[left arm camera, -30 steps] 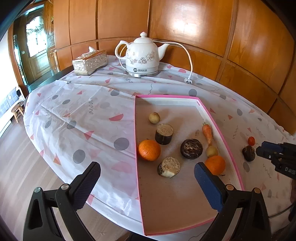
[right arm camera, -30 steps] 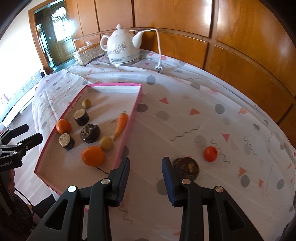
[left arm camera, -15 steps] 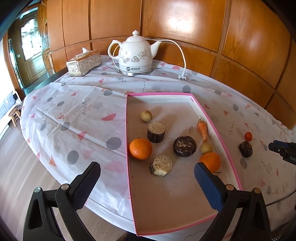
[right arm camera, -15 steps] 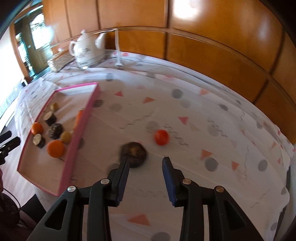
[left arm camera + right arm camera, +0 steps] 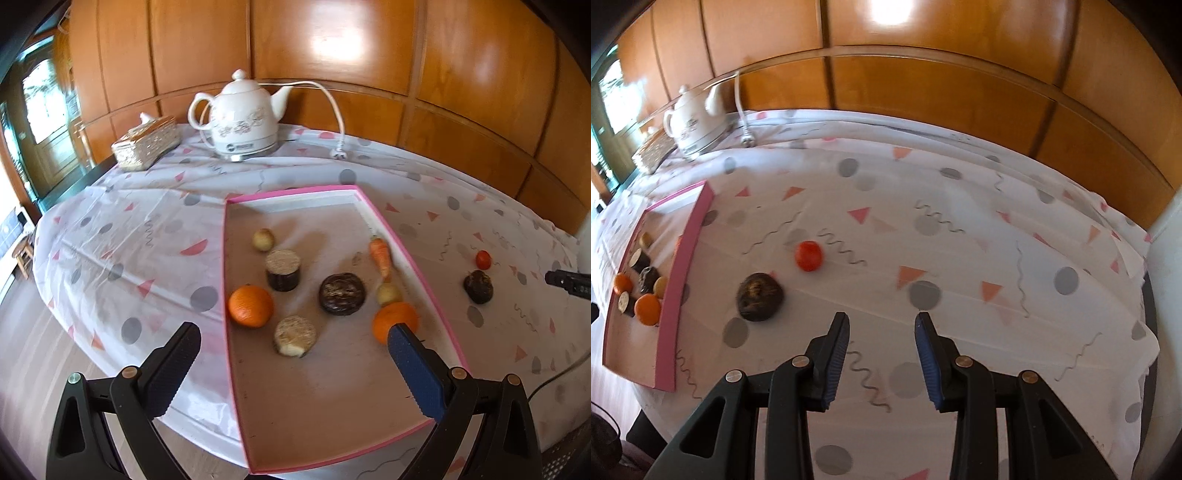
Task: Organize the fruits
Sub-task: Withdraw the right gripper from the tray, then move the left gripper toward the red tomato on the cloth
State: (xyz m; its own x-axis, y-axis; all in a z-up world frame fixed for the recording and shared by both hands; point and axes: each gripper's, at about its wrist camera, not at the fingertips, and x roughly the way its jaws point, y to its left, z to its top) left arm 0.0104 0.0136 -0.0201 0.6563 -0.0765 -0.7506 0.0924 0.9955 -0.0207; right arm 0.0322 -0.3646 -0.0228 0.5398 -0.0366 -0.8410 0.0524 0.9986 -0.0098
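A pink-rimmed tray [image 5: 421, 275] holds two oranges [image 5: 251, 305], a carrot [image 5: 381, 255], dark round fruits [image 5: 342, 294] and small pale ones. My left gripper [image 5: 293, 341] is wide open and empty above the tray's near end. On the cloth right of the tray lie a dark round fruit [image 5: 759, 297] and a small red tomato [image 5: 809, 255]; both show in the left wrist view [image 5: 478, 286]. My right gripper [image 5: 881, 326] is open and empty, above the cloth, right of and nearer than the dark fruit. The tray also shows at left [image 5: 681, 269].
A white electric kettle [image 5: 242, 122] with its cord and plug [image 5: 338, 153] stands at the back by the wood-panelled wall. A decorated tissue box [image 5: 146, 147] sits left of it. The round table's edge [image 5: 110, 354] runs close below my left gripper.
My right gripper has swung to the right, so the dark fruit and tomato now lie to its left. My left gripper has drawn back slightly. Both jaws keep their width.
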